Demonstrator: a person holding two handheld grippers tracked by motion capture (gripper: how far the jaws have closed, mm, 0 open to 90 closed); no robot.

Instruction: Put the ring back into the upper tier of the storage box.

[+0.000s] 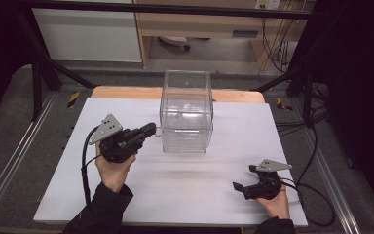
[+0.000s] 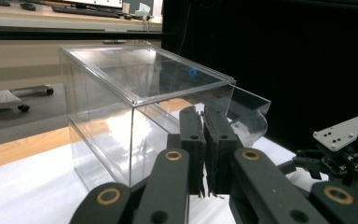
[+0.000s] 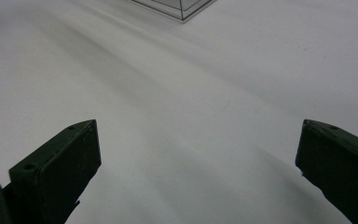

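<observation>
The clear, square-sided acrylic box [image 1: 186,113] stands upright on the white-covered table [image 1: 175,190], just ahead of the left hand-held gripper [image 1: 150,129]. That gripper's jaws are pressed together with nothing visibly between them, their tips right at the box's lower left wall; whether they touch it cannot be told. In the left gripper view the box [image 2: 121,116] carries a flat transparent lid, and a curved clear flap [image 2: 249,114] juts from its far side just beyond the closed jaws. Held level and low like this, the left hand-held gripper looks set to nudge or steady the box rather than grasp it.

The right hand-held gripper [image 1: 238,187] rests low on the table, well apart from the box, jaws spread wide over bare white surface [image 3: 191,116], probably waiting its turn.

Nothing lies between either gripper and the box. A wooden table edge [image 1: 126,92] shows beyond it, and black cables [image 1: 316,195] trail off to the right hand-held gripper's outer side.
</observation>
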